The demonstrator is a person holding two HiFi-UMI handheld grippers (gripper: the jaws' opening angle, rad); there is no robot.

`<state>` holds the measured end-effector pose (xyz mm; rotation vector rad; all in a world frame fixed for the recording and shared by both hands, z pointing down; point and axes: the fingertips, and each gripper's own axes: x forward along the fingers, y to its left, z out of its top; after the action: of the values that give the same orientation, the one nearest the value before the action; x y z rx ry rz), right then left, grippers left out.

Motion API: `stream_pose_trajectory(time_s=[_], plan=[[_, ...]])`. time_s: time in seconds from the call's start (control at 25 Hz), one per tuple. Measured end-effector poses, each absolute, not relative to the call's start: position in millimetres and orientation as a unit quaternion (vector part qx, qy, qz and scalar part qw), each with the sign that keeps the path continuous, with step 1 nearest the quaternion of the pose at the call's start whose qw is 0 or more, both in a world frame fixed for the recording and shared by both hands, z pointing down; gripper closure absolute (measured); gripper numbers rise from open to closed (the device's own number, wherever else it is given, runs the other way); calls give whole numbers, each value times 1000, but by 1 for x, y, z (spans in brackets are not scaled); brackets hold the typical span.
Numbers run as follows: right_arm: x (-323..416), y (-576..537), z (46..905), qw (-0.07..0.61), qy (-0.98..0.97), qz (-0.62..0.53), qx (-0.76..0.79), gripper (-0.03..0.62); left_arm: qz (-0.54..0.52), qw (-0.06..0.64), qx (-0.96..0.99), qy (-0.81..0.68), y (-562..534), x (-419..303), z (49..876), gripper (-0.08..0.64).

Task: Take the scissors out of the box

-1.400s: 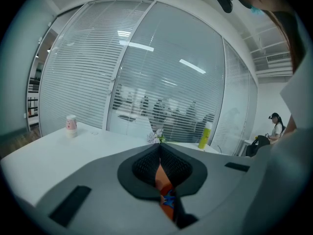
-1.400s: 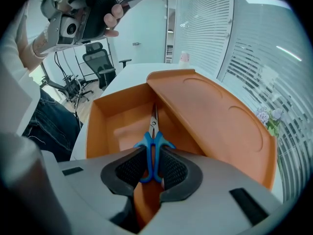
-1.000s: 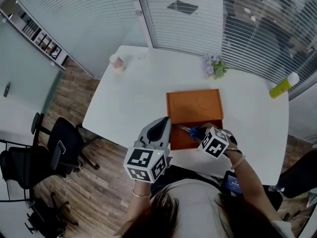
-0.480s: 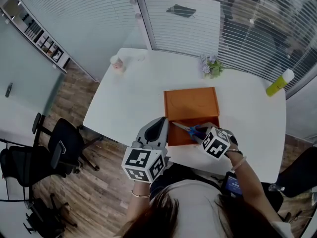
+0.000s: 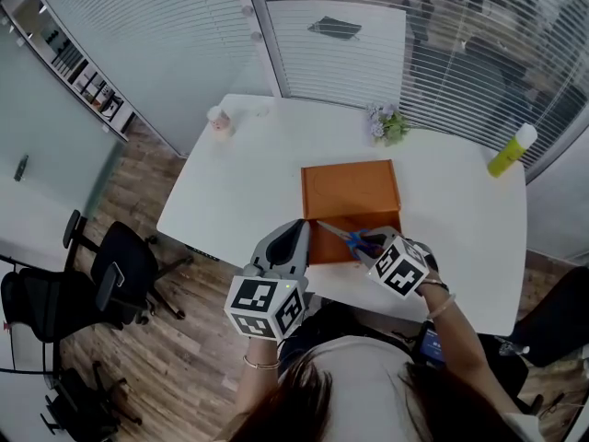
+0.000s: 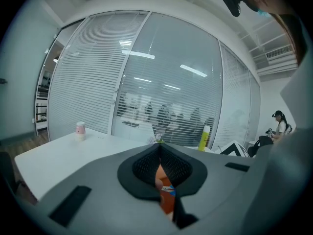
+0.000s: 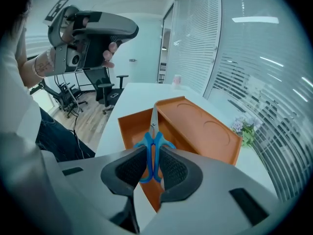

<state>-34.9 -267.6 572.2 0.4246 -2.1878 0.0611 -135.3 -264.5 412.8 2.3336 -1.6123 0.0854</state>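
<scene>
Two tools in use, one per hand. Clamping the right tool (image 7: 151, 166) on the blue handle loops of the scissors (image 7: 152, 143), pads pressing them from either side, jaws standing part-way apart around the plastic. Holding the scissors with blades closed and pointing straight away from the tool, out over the open tray (image 7: 129, 129) of the orange box (image 7: 195, 126). Seen from the head view, carrying them above the near part of the tray, tips angled to the left. Impossible to tell from these views whether the tips are clear of the rim.

Holding the left tool (image 6: 160, 177) closed, pads meeting at the tips with only a thin slit below them, gripping nothing. Pointing it nearly level across the counter (image 5: 248, 182), just beside the box's near-left corner; not showing whether touching it.

Counting outward: one pair of scissors; one box, its lid (image 5: 350, 187) lying back flat behind the tray; one pink cup (image 5: 218, 118) near the far-left corner; one small bunch of flowers (image 5: 386, 125) beyond the lid; one yellow-green bottle (image 5: 509, 152) at the far-right edge. Counting off the counter: two black office chairs (image 5: 124, 265) standing on the wooden floor (image 5: 184, 339) to the left.
</scene>
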Motion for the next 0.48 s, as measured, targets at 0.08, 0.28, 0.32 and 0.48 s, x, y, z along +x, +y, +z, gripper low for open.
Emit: stream_pose_trajectory(time_s=[0.08,0.28,0.32,0.48], plan=[[-35,-266,566,430,-885,26,178,482,29,149,812,-563,-260,-134,410,541],[-30,-266,551,397,-894,31,205,482,24,142,810,-568,-254,-128,406,541],[-29,-265,547,390,-896,34,212,482,24,141,810,-569,-252,-126,405,541],[-23,-261,531,357,-902,53,237,482,22,138,811,-569,-245,-119,401,541]])
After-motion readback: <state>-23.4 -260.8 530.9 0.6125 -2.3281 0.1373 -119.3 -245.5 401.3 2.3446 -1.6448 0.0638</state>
